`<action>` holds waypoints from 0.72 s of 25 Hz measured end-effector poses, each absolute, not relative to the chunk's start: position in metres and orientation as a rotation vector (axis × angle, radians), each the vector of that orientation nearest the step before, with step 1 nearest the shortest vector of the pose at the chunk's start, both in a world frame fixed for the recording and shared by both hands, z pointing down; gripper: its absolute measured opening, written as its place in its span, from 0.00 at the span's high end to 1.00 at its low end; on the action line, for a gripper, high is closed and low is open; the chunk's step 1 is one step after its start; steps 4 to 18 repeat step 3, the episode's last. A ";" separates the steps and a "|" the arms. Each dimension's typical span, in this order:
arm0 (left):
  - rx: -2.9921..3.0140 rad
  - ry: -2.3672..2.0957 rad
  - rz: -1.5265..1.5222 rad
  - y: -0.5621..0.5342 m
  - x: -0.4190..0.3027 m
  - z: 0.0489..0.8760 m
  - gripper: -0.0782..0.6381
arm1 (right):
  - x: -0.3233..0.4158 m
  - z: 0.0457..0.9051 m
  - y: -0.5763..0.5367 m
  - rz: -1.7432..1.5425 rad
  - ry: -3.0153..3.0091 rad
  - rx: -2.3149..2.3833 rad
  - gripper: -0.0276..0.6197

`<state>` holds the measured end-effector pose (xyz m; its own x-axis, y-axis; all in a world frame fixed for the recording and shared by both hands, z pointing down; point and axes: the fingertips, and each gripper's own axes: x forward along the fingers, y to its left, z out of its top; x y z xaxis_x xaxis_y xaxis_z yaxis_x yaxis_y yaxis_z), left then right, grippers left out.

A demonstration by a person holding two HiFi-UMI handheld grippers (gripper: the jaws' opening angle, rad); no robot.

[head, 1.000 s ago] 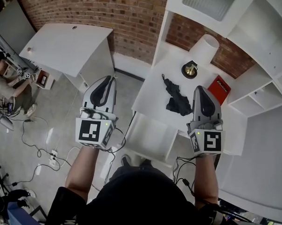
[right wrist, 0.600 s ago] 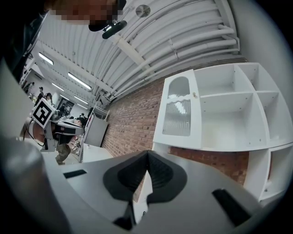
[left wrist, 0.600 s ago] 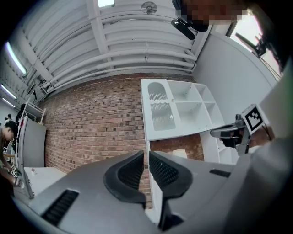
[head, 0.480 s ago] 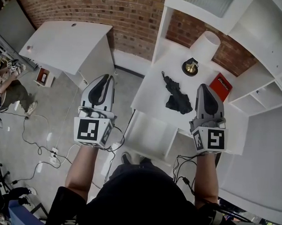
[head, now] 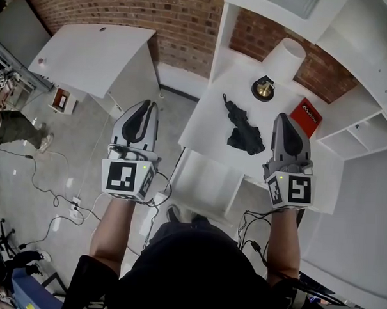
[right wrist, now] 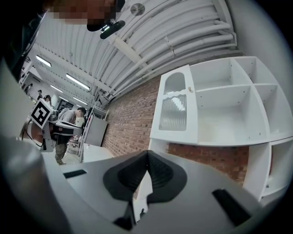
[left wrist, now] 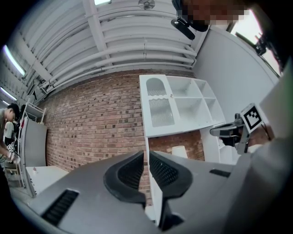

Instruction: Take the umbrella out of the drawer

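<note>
Head view: folded black umbrella (head: 242,128) lies on white desk (head: 207,129).

Red box (head: 307,116) lettering too small

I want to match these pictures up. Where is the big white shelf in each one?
Head view: the shelf runs along the top and right edge.
Left gripper view: middle, slightly right, upper half.
Right gripper view: fills the right half.
Shared landmark: the brick wall behind it.
</note>
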<state>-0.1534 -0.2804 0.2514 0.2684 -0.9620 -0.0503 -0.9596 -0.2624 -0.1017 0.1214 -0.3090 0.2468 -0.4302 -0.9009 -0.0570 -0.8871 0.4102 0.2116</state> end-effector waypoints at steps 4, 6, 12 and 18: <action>-2.408 1.837 -0.040 -0.282 -0.148 0.254 0.84 | 0.128 0.249 -0.313 -0.316 -2.583 1.641 0.96; -2.408 1.837 -0.040 -0.282 -0.148 0.254 0.84 | 0.128 0.249 -0.313 -0.316 -2.583 1.641 0.96; -2.408 1.837 -0.040 -0.282 -0.148 0.254 0.84 | 0.128 0.249 -0.313 -0.316 -2.583 1.641 0.96; -2.408 1.837 -0.040 -0.282 -0.148 0.254 0.84 | 0.128 0.249 -0.313 -0.316 -2.583 1.641 0.96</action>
